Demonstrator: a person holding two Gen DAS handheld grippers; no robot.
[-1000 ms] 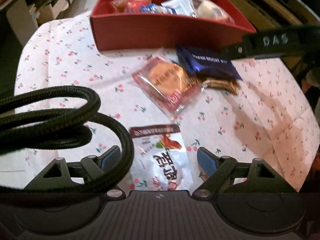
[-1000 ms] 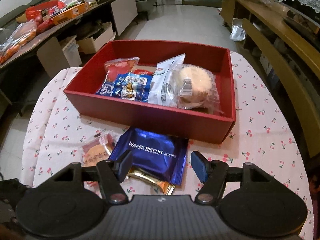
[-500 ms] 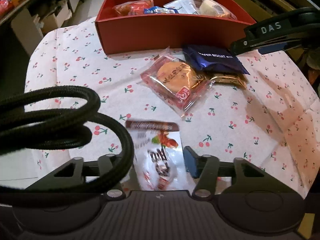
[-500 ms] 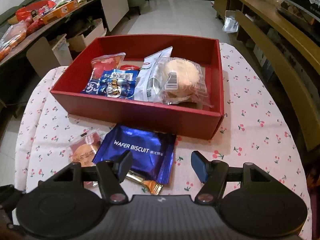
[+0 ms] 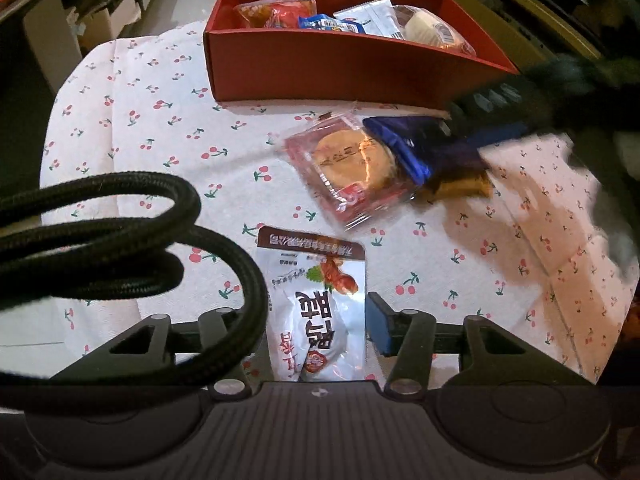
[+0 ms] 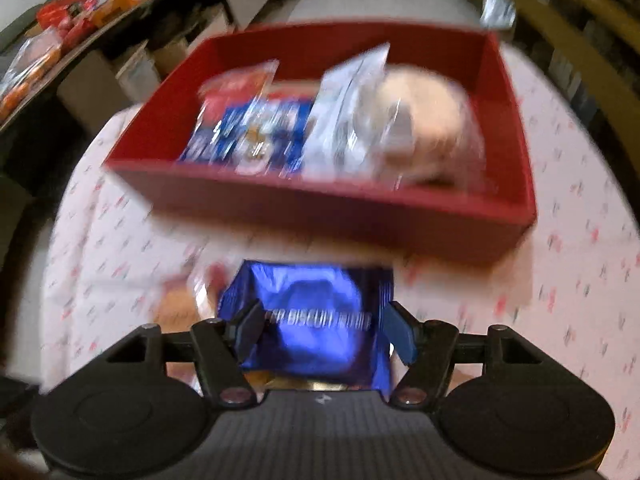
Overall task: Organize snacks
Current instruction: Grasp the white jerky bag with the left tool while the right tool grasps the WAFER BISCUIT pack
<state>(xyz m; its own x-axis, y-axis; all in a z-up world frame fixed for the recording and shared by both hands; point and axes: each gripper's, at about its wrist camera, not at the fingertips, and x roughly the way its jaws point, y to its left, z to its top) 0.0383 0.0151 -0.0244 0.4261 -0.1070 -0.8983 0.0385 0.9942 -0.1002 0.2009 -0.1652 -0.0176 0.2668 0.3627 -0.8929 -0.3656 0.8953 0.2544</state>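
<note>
Two claws busy: left claw (image 5: pixel 316 330) grips the white pouch (image 5: pixel 316 312), right claw (image 6: pixel 324 330) opening astride the blue wafer pack (image 6: pixel 316 320) before the red box (image 6: pixel 340 216) — settle lower, then pinch.

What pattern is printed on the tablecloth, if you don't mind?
Small red cherries with green stems on the white tablecloth; clearest in the left wrist view.

On the tablecloth (image 5: pixel 152 120) before me, the box (image 5: pixel 320 68) stands at the back with several packets in it. Just before it, the wafer packet (image 6: pixel 316 316) overlaps, I think, the round cake packet (image 5: pixel 352 168); the sachet (image 5: pixel 320 312) lies nearest me.
</note>
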